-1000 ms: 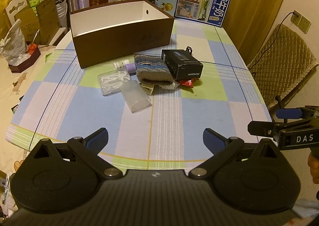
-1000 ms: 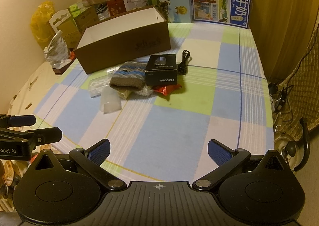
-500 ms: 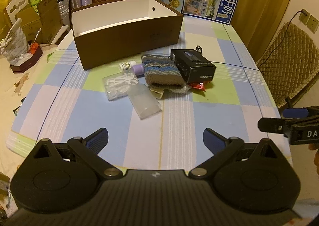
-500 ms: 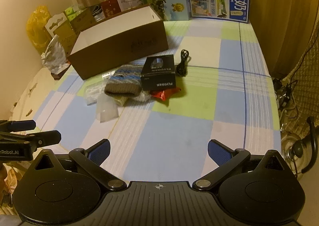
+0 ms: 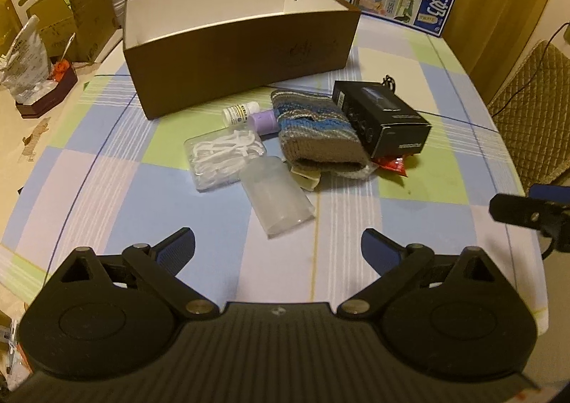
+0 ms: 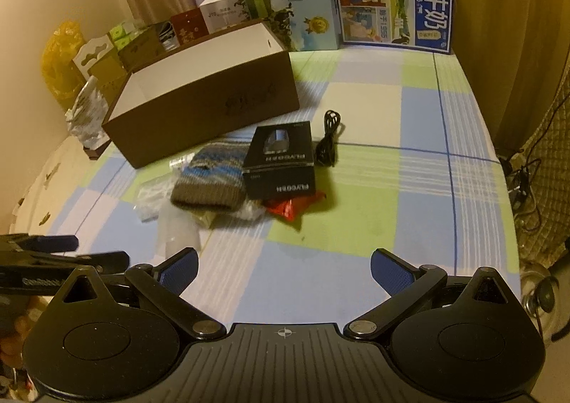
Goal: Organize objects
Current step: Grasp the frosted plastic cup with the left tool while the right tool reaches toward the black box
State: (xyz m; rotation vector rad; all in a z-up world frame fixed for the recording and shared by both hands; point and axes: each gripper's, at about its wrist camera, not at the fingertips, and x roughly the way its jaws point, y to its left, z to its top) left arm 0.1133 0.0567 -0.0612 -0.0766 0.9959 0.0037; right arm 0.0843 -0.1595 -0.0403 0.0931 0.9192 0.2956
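Both the left gripper [image 5: 278,246] and right gripper [image 6: 283,266] hover empty, jaws apart, above the table's near edge, facing mid-table clutter — knitted pouch [image 5: 319,132], black box [image 5: 383,121], clear bottle [image 5: 276,196] — presumably bound for the empty brown box [image 5: 242,43] behind.

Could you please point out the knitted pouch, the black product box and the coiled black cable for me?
knitted pouch [image 5: 317,125], left wrist view, on its striped upper face.
black product box [image 6: 279,161], right wrist view, on its top face.
coiled black cable [image 6: 328,143], right wrist view, on the bundled middle.
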